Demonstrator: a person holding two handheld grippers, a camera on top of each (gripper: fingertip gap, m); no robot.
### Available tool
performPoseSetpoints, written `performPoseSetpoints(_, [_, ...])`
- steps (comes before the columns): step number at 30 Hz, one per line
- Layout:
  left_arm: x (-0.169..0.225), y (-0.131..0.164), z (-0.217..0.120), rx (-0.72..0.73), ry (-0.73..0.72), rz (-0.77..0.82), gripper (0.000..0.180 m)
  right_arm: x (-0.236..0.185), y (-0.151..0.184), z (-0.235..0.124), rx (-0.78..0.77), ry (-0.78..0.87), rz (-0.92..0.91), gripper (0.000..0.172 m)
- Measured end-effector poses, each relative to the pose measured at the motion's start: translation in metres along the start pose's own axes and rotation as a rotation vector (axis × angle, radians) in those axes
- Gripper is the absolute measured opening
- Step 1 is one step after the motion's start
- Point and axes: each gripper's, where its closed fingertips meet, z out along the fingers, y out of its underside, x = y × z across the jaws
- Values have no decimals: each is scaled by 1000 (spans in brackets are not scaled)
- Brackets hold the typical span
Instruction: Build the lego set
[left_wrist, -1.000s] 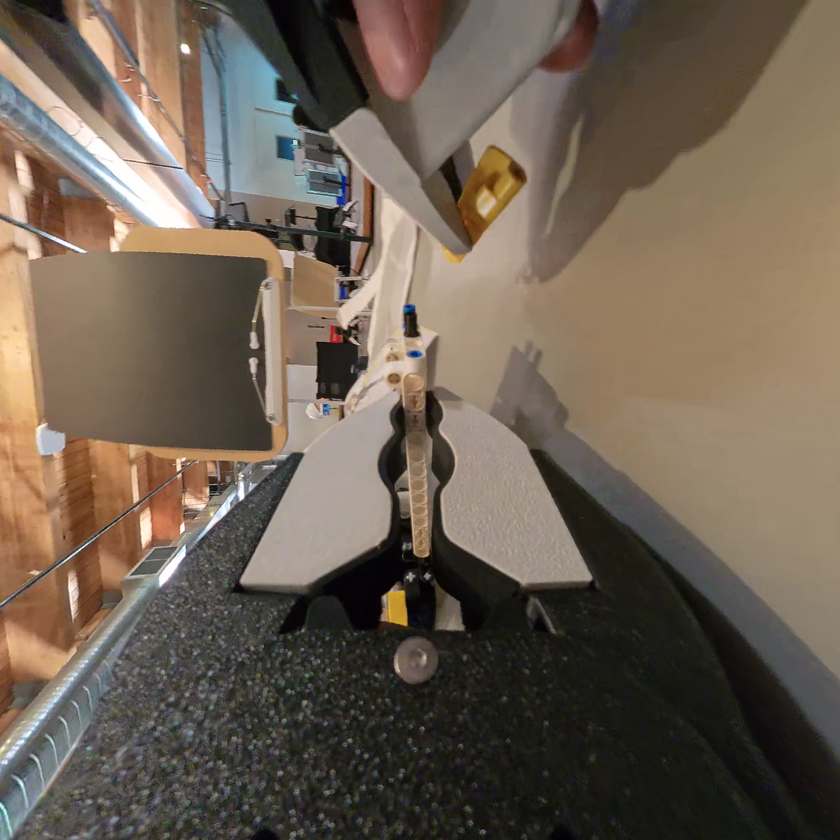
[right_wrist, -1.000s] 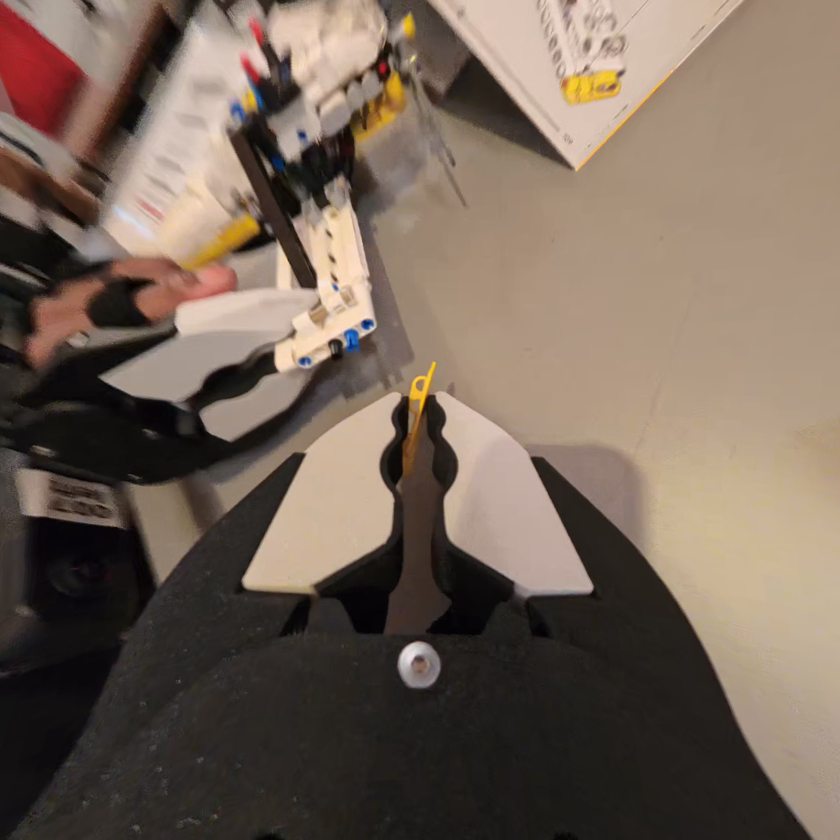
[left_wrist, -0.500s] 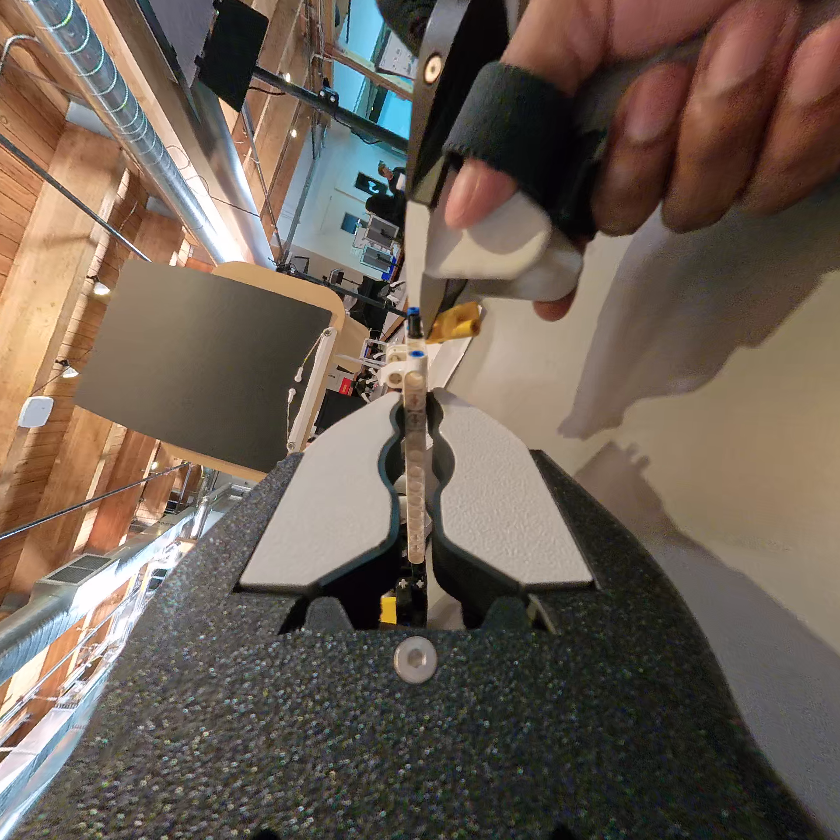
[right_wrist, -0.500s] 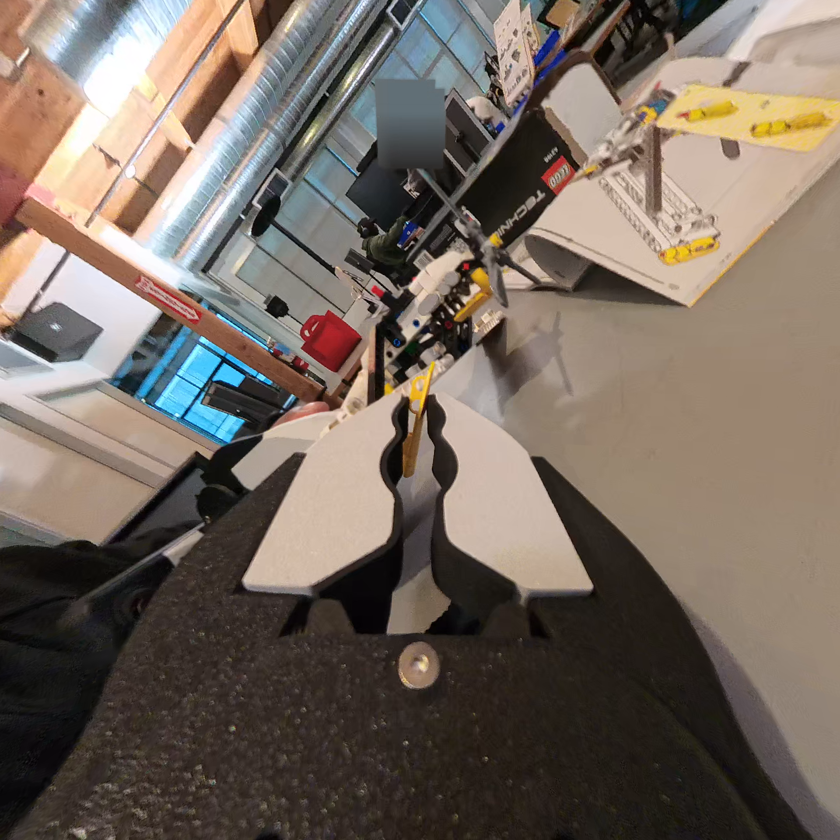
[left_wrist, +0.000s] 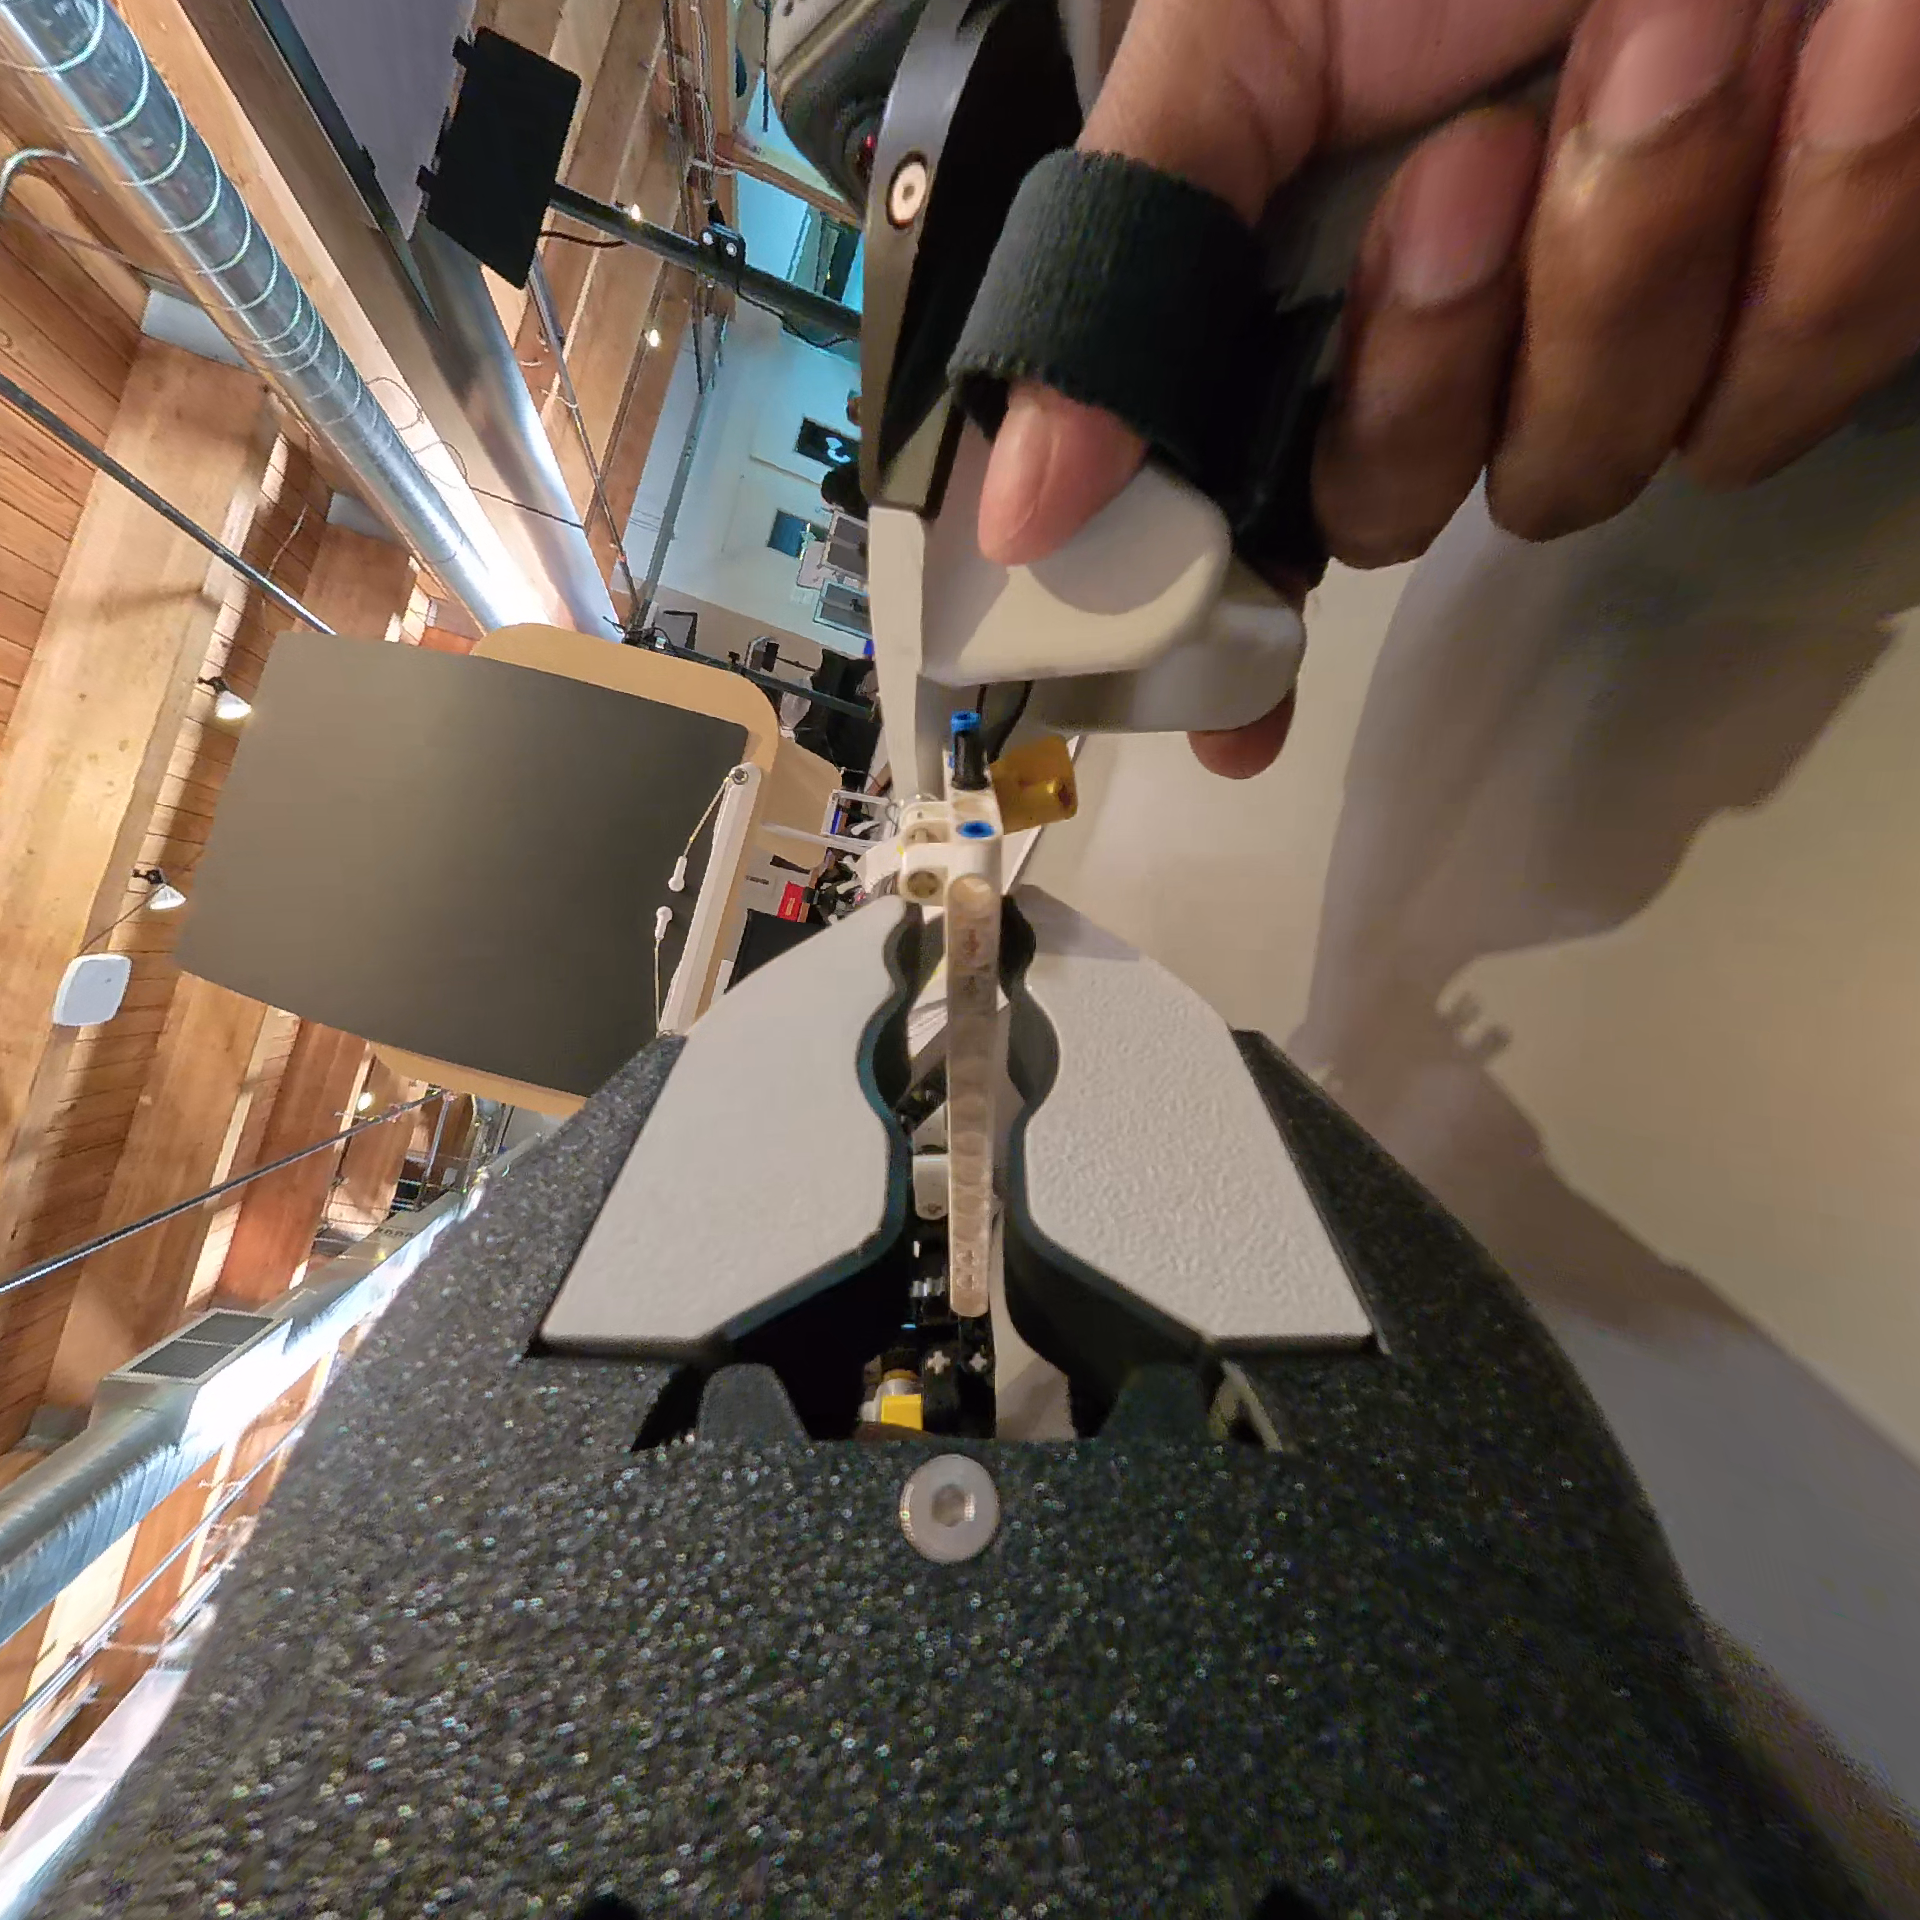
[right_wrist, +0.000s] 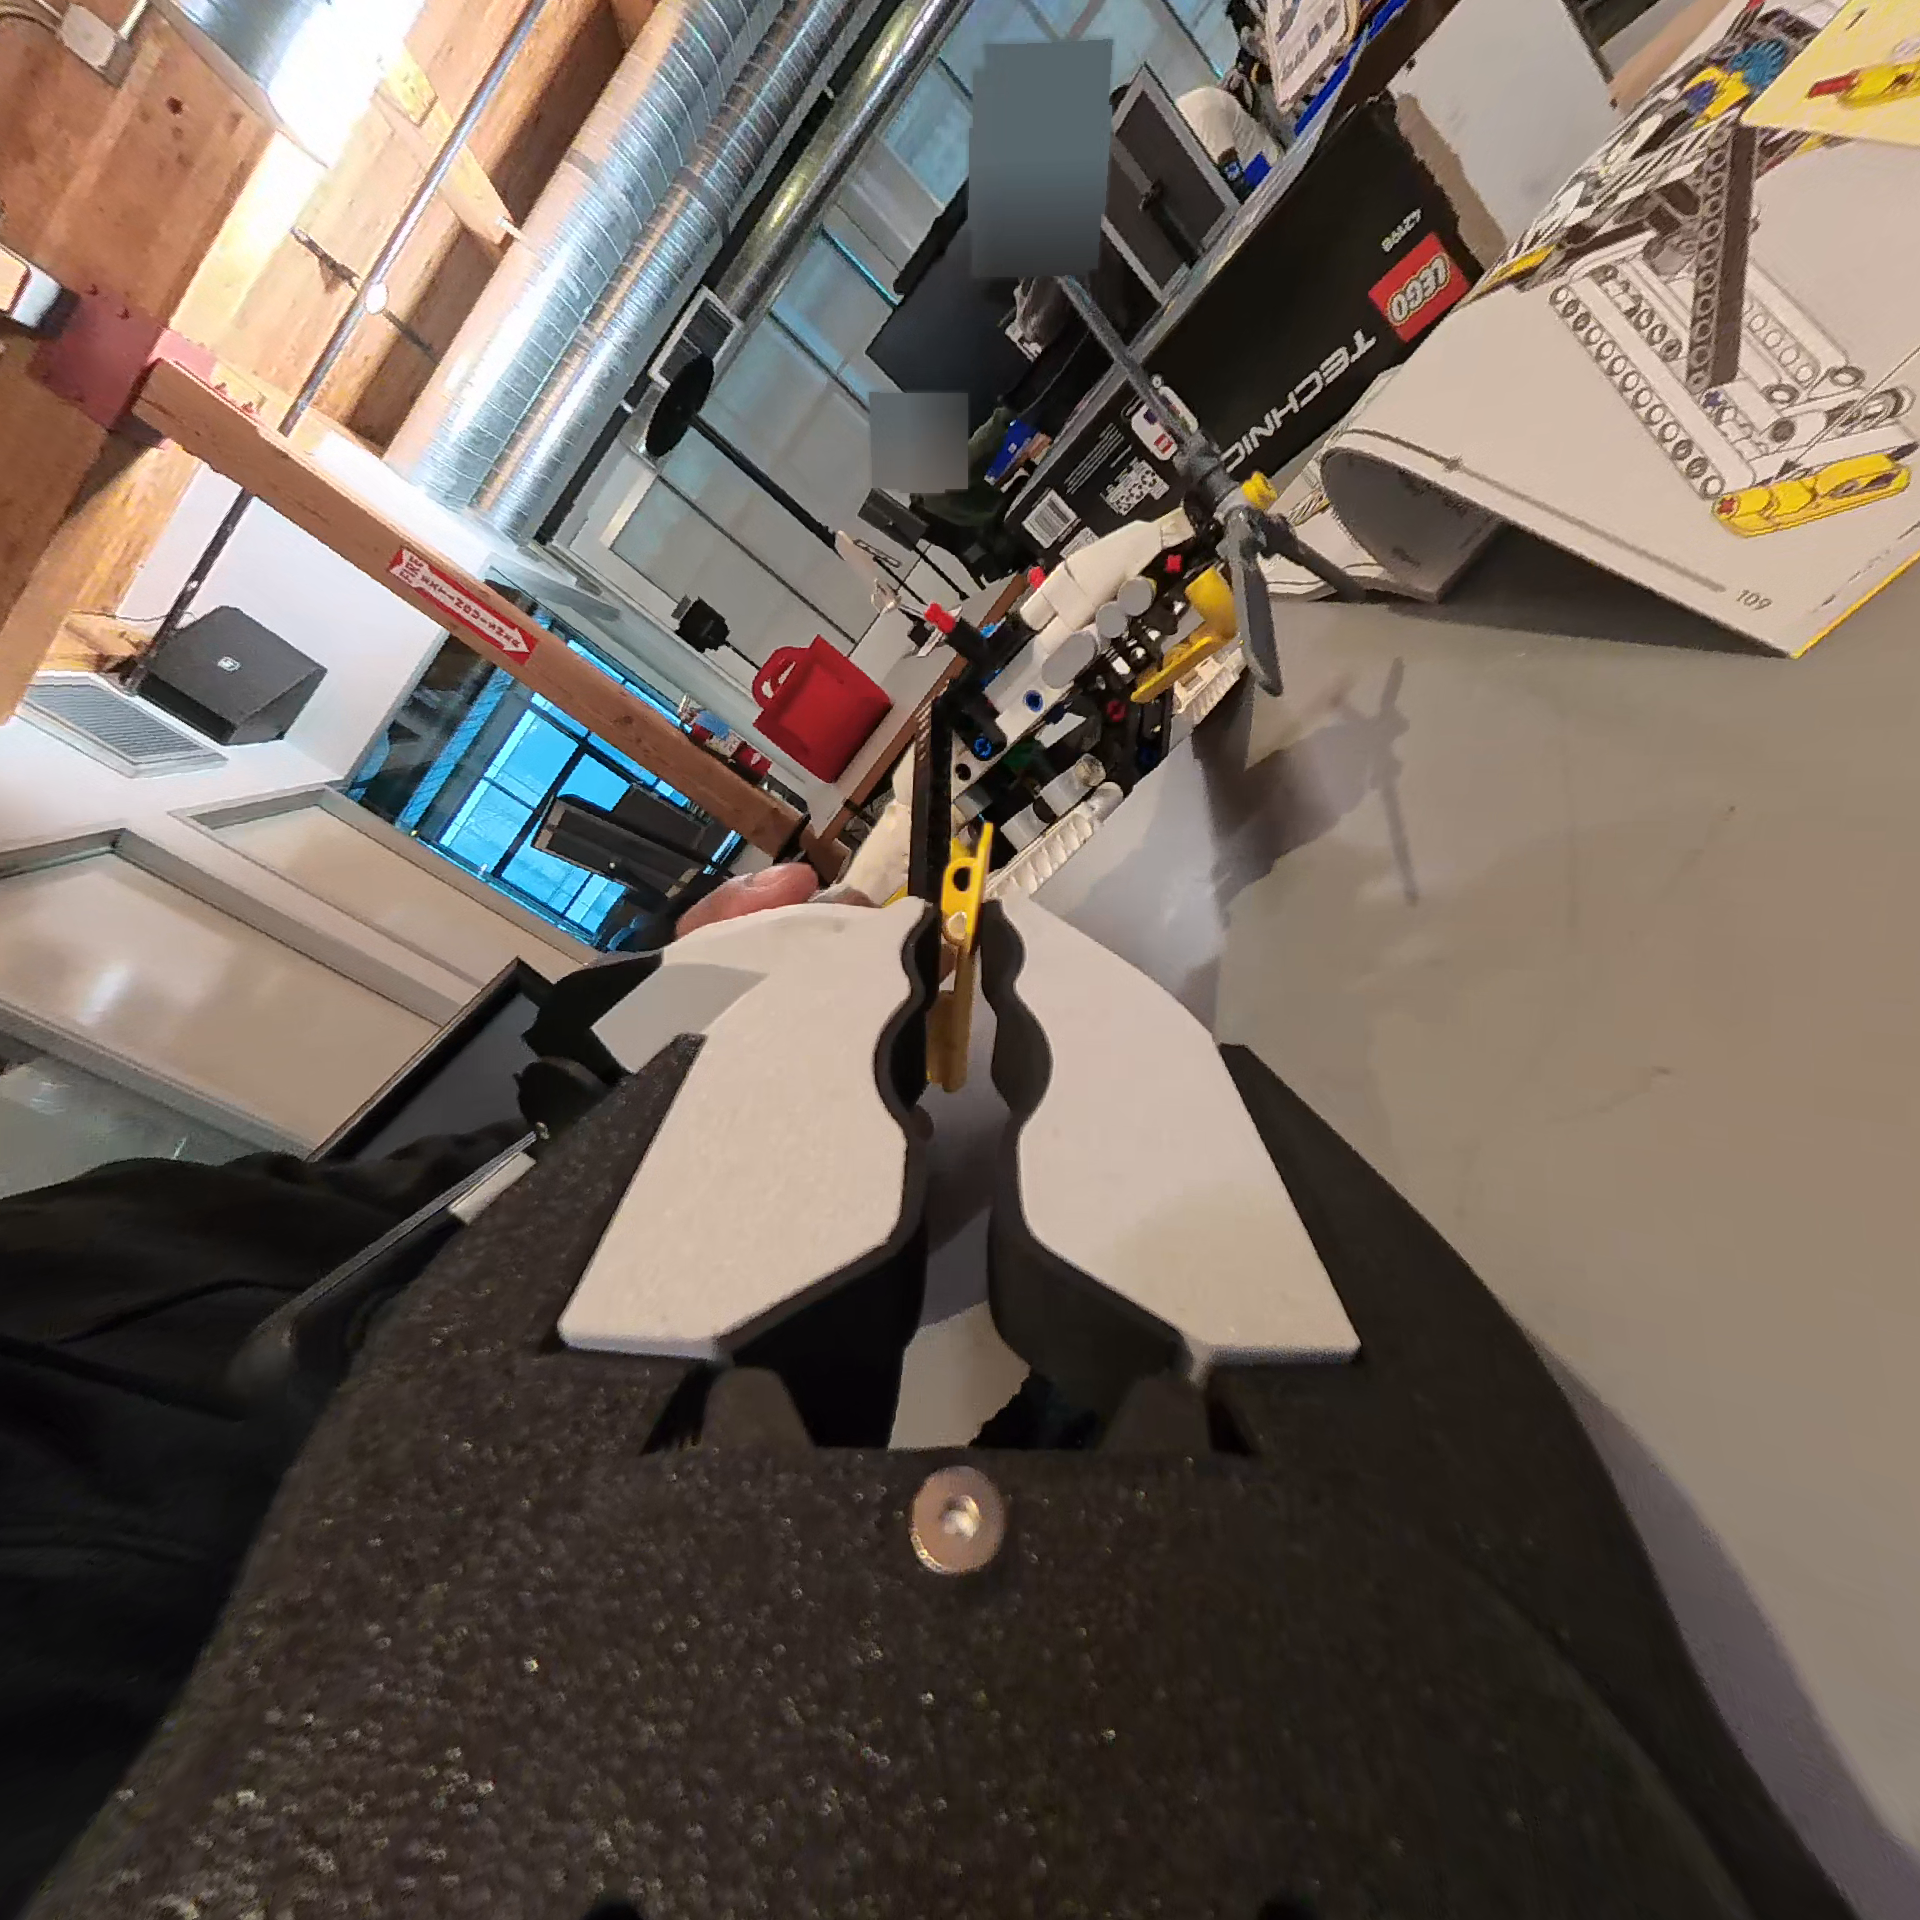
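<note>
My left gripper (left_wrist: 964, 920) is shut on a brick-built model, with a pale holed beam (left_wrist: 971, 1091) of it between the pads. A white connector (left_wrist: 951, 847) with a blue-tipped black pin (left_wrist: 964, 743) sticks out past the fingertips. My right gripper (right_wrist: 961, 914) is shut on a flat yellow piece (right_wrist: 958, 935). In the left wrist view a person's hand (left_wrist: 1558, 260) holds that gripper from above, and the yellow piece (left_wrist: 1034, 795) hangs right beside the pin. In the right wrist view the model's body (right_wrist: 1101, 665) and its black beam (right_wrist: 930, 790) lie just beyond the yellow piece.
An open instruction booklet (right_wrist: 1662, 343) and a black box (right_wrist: 1299, 343) stand at the back of the grey table (right_wrist: 1558, 935). A red container (right_wrist: 821, 707) stands behind the model. A black panel (left_wrist: 447, 862) hangs to the left. The grippers are tip to tip, or close to it.
The right gripper came closer with the yellow piece, which now sits beside the model's pin. The left jaws stand slightly wider around the beam than before.
</note>
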Motion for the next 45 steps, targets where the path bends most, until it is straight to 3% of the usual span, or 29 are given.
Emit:
performPoseSetpoints(17, [2,1,2,30,37,-78,11,2,1,1,12,-6,43,7])
performPoseSetpoints(25, [-7,7,4,-32,-31,8,7,5,-4,-13,75,76,49,7])
performPoseSetpoints(30, [-2,7,11,-81,-43,85,7,-2,3,-37,185,78,167,7])
performPoseSetpoints(45, [11,4,16,-137,-55,234,8,-2,16,-35,272,67,339,7])
